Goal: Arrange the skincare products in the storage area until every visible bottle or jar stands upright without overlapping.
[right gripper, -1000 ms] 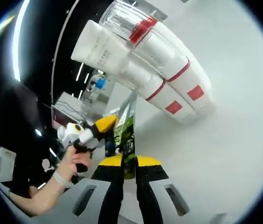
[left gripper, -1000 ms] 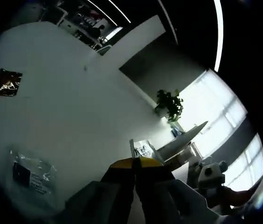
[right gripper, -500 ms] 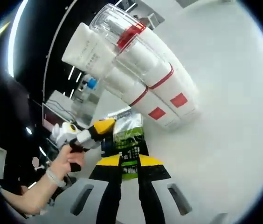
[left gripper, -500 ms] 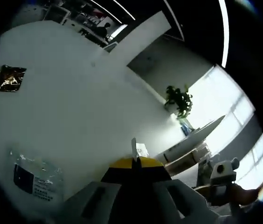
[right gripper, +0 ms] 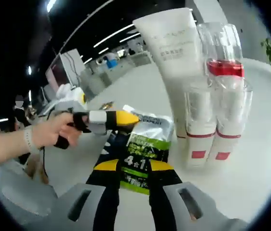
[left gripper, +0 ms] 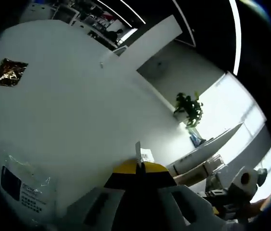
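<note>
The skincare bottles (right gripper: 212, 120) stand upright in a tight cluster on the white table (right gripper: 265, 159) in your right gripper view, off to the right of your right tool (right gripper: 134, 166). A tall white tube (right gripper: 174, 62) rises at the back of the cluster, touching the clear-capped bottles with red bands in front of it. Your right tool is clamped on a green and silver sachet (right gripper: 142, 149), whose upper edge sits just beside the base of the tube. Your left tool (right gripper: 126, 118) comes in from the left with your hand (right gripper: 54, 132) around its grip, its yellow tip touching the sachet's top edge. Bare table lies to the right of the bottles and in front of them.

In your left gripper view, your left tool (left gripper: 139, 166) has its jaws together on a thin edge of that packet (left gripper: 142, 155). The table (left gripper: 78, 110) stretches wide and bare ahead of it. A dark foil sachet (left gripper: 8, 72) lies far off near the left edge, and a clear packet (left gripper: 22, 185) lies low at the left, well apart from it.
</note>
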Motion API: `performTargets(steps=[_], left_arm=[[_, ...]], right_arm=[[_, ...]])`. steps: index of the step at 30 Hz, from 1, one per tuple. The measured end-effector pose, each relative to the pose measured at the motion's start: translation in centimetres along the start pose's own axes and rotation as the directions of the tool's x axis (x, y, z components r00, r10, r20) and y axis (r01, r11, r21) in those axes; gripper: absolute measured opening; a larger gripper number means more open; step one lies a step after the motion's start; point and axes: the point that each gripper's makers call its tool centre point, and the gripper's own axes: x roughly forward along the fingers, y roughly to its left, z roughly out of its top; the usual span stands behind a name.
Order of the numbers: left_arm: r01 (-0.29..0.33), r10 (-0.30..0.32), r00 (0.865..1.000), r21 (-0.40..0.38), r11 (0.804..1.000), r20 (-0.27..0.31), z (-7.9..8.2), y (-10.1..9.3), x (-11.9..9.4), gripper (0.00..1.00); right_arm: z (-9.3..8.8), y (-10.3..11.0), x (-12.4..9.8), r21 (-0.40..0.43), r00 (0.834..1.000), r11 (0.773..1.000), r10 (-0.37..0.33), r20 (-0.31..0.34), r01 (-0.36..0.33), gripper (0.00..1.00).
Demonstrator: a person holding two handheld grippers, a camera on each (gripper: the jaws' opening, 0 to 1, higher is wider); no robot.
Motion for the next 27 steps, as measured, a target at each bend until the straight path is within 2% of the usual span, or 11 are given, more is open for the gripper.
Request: performTargets(steps=[2,4,6,9,12,18,25,27], left_arm=[[0.004,-0.004,1.0,0.013,1.0,-0.009,-0.1,-0.2,0.2,0.0],[0.004,-0.003,1.0,0.022,1.0,-0.016,-0.1,0.0,0.4,0.0],[-0.001,0.001,1.0,0.025,1.0,-0.013,-0.1,0.1,0.5,0.0],[-0.005,0.006,1.0,0.031,0.999,-0.008,0.1,0.7,0.8,0.0],[-0.002,0.002,1.0,0.039,0.999,-0.007,0.1,0.7,1.0,0.0],[-0.014,0.015,1.0,0.061,0.998,-0.017,-0.3,0.9,1.1,0.0],[-0.025,0.027,0.999,0.1,0.995,-0.02,-1.0,0.0,1.0,0.0],[-0.027,0.028,1.0,0.108,0.994,-0.013,-0.7,0.3,1.1,0.01]], right_arm=[[0.0,0.2,0.7,-0.09,1.0,0.996,-0.009,-0.002,0.009,0.31],[-0.1,0.1,1.2,-0.167,0.999,0.985,-0.033,-0.009,0.031,0.31],[0.3,0.2,1.5,-0.188,0.999,0.981,-0.044,0.014,0.046,0.31],[-0.2,0.4,2.1,-0.165,0.999,0.986,-0.037,-0.012,0.035,0.37],[-0.8,-0.1,2.5,-0.18,0.997,0.982,-0.064,-0.031,0.058,0.42],[-1.8,-0.7,2.6,-0.144,0.993,0.986,-0.095,-0.063,0.085,0.52],[-1.9,-0.7,2.7,-0.161,0.991,0.983,-0.106,-0.077,0.092,0.52],[-2.0,-0.6,2.7,-0.174,0.991,0.98,-0.11,-0.079,0.095,0.53]])
